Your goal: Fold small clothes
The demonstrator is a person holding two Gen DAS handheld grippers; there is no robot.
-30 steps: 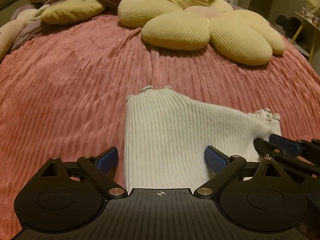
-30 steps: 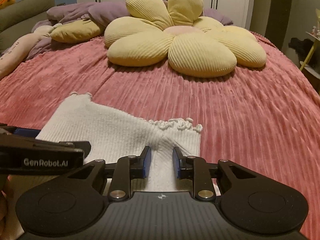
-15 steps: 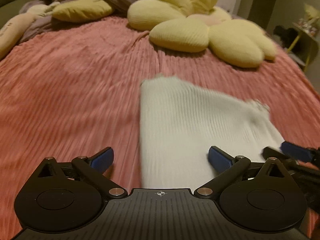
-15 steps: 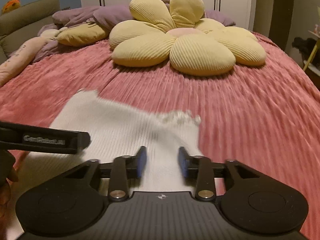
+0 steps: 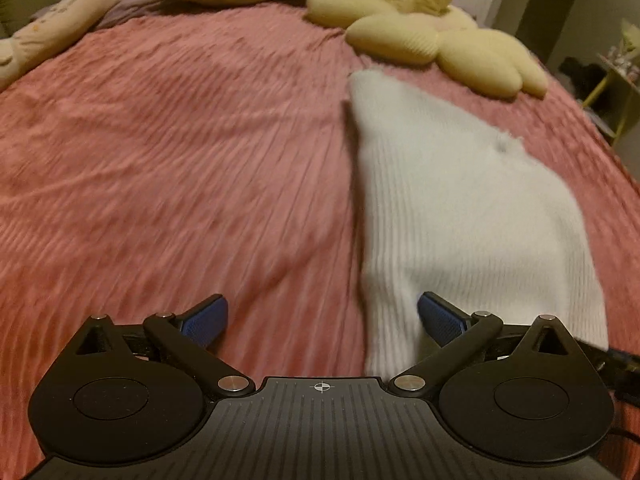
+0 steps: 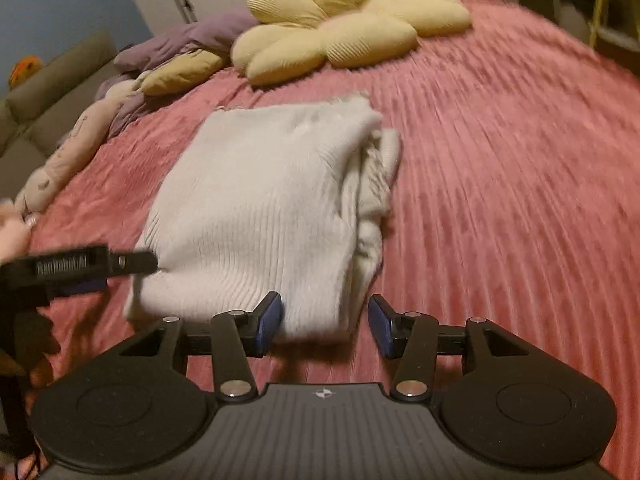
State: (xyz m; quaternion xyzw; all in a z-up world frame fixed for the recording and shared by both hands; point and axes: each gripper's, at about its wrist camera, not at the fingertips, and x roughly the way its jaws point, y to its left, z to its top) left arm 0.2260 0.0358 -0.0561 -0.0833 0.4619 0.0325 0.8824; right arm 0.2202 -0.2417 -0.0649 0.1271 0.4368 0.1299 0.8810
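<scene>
A white ribbed knit garment point(image 5: 460, 200) lies folded on the pink ribbed bedspread point(image 5: 180, 160). In the right wrist view the garment point(image 6: 260, 208) shows a loose layer bunched along its right side. My left gripper point(image 5: 322, 318) is wide open; only the garment's near left corner lies between its blue pads, untouched. The jaws of my right gripper point(image 6: 326, 322) are opening, with the garment's near edge lying between the pads without being pressed. One finger point(image 6: 132, 262) of the left gripper reaches the garment's left side.
A yellow flower cushion point(image 6: 340, 36) and a purple duvet point(image 6: 180, 44) lie at the head of the bed. A long beige plush point(image 5: 60, 28) runs along the left edge beside a grey sofa point(image 6: 52, 88). A yellow-legged side table point(image 5: 608, 84) stands at the right.
The right gripper's jaws, nearly shut on the garment's edge before, have spread apart. Both grippers have swung sideways, the left one leftward, so the garment now sits to its right.
</scene>
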